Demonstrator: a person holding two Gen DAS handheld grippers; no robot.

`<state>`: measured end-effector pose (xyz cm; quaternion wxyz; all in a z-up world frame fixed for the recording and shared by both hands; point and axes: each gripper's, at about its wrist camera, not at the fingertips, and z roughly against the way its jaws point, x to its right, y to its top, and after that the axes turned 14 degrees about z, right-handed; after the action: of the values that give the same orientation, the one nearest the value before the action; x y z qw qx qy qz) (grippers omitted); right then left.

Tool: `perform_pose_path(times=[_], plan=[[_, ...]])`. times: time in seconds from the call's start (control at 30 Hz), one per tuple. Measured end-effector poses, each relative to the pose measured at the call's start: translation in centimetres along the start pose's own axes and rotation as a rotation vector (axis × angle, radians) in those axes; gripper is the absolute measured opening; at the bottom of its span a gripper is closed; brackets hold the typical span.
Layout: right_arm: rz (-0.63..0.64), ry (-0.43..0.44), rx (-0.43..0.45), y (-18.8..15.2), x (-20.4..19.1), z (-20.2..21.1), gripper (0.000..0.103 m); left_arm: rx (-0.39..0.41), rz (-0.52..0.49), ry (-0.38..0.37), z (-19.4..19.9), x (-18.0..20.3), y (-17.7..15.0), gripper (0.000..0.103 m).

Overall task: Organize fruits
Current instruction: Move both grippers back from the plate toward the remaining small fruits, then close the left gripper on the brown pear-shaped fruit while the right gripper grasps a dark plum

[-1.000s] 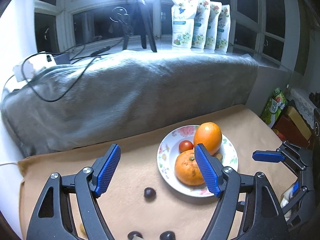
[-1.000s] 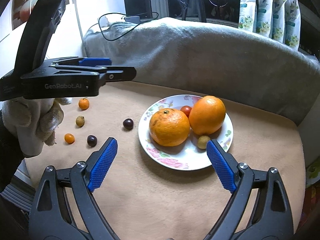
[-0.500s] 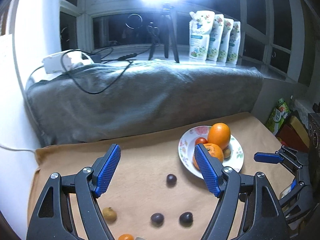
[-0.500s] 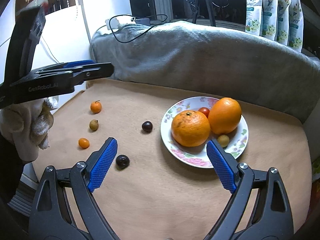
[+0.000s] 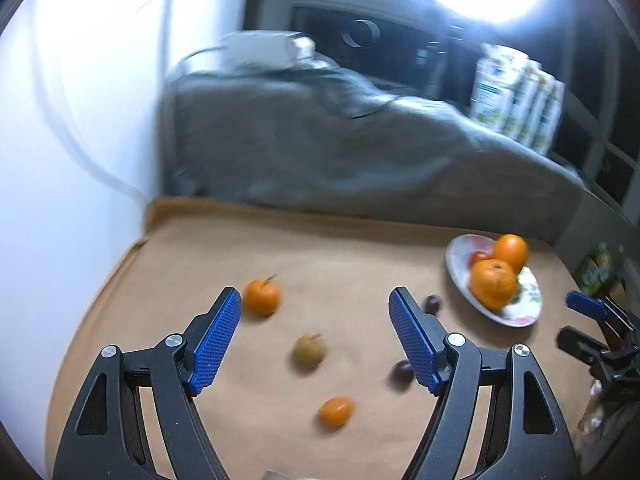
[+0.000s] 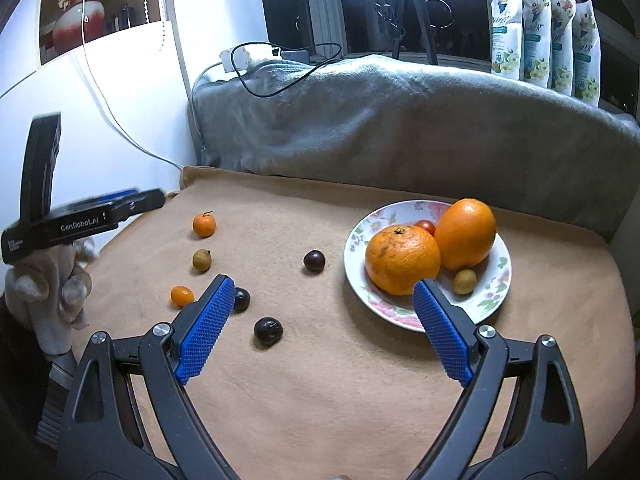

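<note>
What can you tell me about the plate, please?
The plate is round, white and glossy, like ceramic, with pink flowers around its rim. It sits flat on the tan cloth, right of the loose fruit. It holds two oranges, a red tomato behind them and a small green fruit. No gripper touches it.

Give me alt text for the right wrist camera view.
The open, empty right gripper hovers over a tan cloth with six small loose fruits beside a floral plate holding two oranges and two small fruits. The left gripper enters at left.
</note>
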<state>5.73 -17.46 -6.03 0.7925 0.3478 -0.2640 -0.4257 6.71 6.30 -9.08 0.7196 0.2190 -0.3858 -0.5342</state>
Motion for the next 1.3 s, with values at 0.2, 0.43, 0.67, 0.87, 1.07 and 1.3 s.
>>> perform_pose_path(times=[0.2,0.43,0.67,0.87,1.07,1.3], plan=[[-0.005,0.001,-0.017,-0.3,-0.8,-0.8,0.093,-0.011,0.052,0.032,-0.3,-2.5,-1.2,0.076],[-0.026,0.052,-0.052,-0.7,-1.5,-2.0,0.093,-0.048,0.059,0.007,-1.2,-2.8,-2.5,0.072],[-0.015,0.085,-0.095,-1.2,-2.6,-3.7,0.093,-0.098,0.06,-0.027,-2.6,-2.6,-3.2,0.063],[0.011,0.108,-0.129,-1.5,-3.6,-5.4,0.088,-0.136,0.046,-0.035,-3.8,-2.4,-3.9,0.054],[0.015,0.129,-0.165,-1.9,-4.0,-6.8,0.076,-0.158,0.042,-0.039,-4.7,-2.2,-4.0,0.048],[0.02,0.147,-0.196,-2.1,-4.3,-7.7,0.065,-0.197,0.047,-0.047,-6.1,-2.1,-4.1,0.045]])
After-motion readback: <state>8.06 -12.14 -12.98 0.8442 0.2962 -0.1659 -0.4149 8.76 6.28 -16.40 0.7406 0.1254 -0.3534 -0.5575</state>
